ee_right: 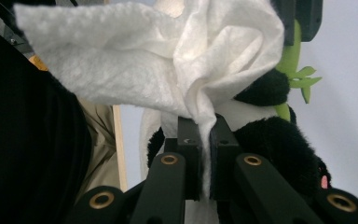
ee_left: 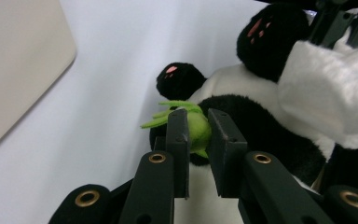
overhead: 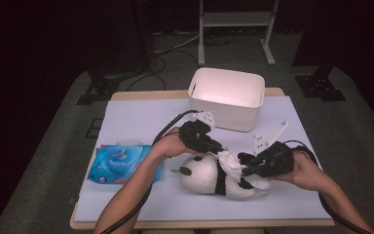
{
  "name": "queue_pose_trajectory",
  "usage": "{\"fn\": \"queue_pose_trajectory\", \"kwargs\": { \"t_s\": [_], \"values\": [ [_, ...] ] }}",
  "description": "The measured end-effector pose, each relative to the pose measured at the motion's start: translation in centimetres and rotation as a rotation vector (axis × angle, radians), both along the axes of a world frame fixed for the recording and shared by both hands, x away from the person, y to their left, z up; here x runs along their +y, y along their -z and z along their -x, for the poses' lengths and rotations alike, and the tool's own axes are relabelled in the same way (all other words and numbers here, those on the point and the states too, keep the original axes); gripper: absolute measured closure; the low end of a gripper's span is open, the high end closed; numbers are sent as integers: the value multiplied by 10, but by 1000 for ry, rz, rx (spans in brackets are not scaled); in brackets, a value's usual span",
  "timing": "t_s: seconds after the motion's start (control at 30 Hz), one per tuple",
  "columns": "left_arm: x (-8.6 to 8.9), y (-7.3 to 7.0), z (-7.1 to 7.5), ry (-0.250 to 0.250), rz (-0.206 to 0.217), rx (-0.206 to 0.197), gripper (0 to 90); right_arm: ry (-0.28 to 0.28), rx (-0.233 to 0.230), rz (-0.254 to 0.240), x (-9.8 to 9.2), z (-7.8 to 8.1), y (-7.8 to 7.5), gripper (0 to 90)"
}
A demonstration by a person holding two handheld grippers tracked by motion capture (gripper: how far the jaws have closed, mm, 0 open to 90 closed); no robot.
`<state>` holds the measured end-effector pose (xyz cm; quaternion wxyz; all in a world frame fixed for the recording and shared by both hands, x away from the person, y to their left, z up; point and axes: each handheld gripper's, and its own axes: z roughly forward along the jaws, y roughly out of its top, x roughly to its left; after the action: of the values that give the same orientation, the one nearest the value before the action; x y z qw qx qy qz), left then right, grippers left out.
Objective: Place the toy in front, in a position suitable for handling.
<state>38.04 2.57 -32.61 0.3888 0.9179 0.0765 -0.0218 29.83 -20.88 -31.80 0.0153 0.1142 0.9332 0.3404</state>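
Premises: a recording lab. Dark surroundings, loose floor cables point(overhead: 175, 46), metal stand frame point(overhead: 236, 22). One lit counter point(overhead: 141, 117).

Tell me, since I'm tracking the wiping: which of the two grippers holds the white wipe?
The right gripper: its jaws pinch the white wipe over the panda toy. The left gripper instead clamps the toy's green leaf.

Your left gripper point(ee_left: 197, 135) has its jaws pressed on the green bamboo piece point(ee_left: 193, 125) of the plush panda point(ee_left: 256, 126), which lies on the white table cover point(ee_left: 135, 56).
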Motion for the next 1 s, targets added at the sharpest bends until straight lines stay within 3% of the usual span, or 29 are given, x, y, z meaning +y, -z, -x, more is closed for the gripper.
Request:
{"fn": "queue_pose_trajectory", "kwargs": {
  "t_s": [0.43,0.57,0.8,1.0],
  "values": [
    [-4,-16,5,42,47,-26,792,7,-32,15,6,3,-5,852],
    [-6,-14,8,65,46,-15,788,21,-56,23,6,0,-8,852],
    [-6,-9,20,112,46,-2,765,91,-88,80,0,-13,-12,852],
    [-4,-7,25,126,43,-4,764,128,-69,149,-3,-26,-1,851]
  ]
}}
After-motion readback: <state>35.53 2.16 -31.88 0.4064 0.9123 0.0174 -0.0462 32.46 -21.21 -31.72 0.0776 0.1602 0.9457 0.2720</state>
